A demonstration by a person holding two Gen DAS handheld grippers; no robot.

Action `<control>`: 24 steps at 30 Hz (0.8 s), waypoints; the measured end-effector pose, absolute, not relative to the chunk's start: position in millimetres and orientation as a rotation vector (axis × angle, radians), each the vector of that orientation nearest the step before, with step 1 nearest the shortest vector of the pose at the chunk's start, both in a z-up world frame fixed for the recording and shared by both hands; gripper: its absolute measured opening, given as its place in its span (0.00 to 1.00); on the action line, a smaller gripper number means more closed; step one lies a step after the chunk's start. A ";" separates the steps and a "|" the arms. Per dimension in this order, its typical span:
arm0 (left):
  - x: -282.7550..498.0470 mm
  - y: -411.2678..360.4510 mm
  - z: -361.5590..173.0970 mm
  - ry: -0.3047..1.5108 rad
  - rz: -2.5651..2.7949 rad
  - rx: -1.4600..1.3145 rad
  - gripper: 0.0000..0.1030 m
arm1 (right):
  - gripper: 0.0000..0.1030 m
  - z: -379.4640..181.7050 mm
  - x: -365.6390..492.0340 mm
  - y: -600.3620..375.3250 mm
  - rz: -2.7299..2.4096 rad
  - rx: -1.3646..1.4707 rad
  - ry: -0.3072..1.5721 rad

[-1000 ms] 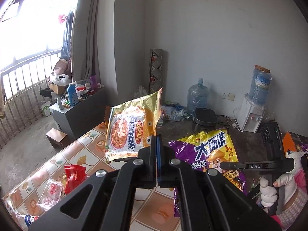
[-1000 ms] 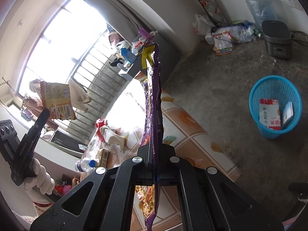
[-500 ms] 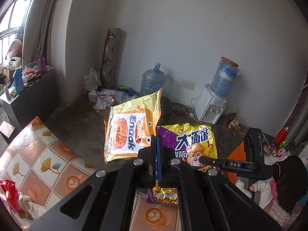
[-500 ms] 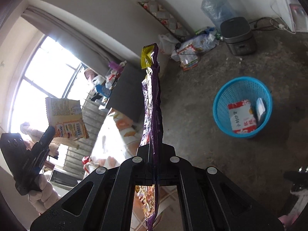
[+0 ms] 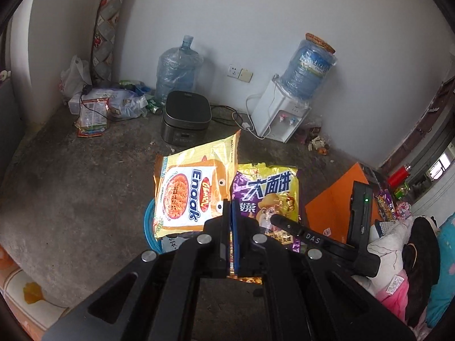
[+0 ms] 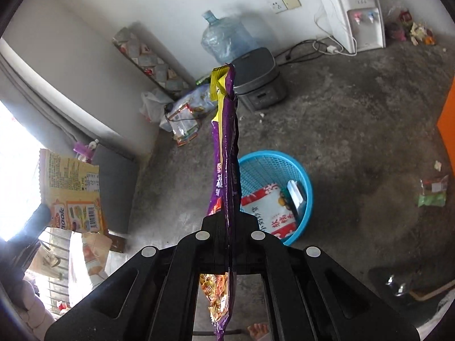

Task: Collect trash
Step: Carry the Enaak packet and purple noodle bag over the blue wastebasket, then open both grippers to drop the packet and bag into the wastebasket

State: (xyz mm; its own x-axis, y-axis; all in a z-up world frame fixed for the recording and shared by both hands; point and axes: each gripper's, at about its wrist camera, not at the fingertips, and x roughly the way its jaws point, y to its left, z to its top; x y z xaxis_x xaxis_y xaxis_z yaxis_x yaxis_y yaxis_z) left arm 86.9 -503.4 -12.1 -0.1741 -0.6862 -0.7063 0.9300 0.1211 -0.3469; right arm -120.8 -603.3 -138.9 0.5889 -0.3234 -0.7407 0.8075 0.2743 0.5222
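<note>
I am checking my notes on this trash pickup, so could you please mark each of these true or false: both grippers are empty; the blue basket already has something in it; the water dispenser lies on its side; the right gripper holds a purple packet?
1. Both grippers are empty. False: the left gripper is shut on the yellow noodle packet, and the right gripper also holds one.
2. The blue basket already holds something. True: a red and white packet lies inside.
3. The water dispenser lies on its side. False: it stands upright by the wall.
4. The right gripper holds a purple packet. True.
</note>
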 end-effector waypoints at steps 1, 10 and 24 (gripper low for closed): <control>85.7 -515.7 -22.7 0.973 -1.493 0.353 0.01 | 0.00 -147.6 -113.8 -608.5 -0.822 1.042 0.571; 93.9 -590.4 -119.2 1.179 -1.414 0.463 0.31 | 0.41 -260.0 -87.8 -655.4 -0.884 1.241 0.720; 116.5 -563.9 -84.1 1.139 -1.425 0.352 0.36 | 0.41 -238.7 -111.7 -628.9 -0.915 1.190 0.643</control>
State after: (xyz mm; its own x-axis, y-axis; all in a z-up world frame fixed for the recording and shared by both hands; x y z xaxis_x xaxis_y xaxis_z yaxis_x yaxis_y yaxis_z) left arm 116.5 -563.9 -84.1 -0.2375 -0.5864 -0.7744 0.8846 0.1989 -0.4219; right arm -111.7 -628.9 -238.7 0.5024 -0.2543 -0.8264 0.8637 0.1025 0.4935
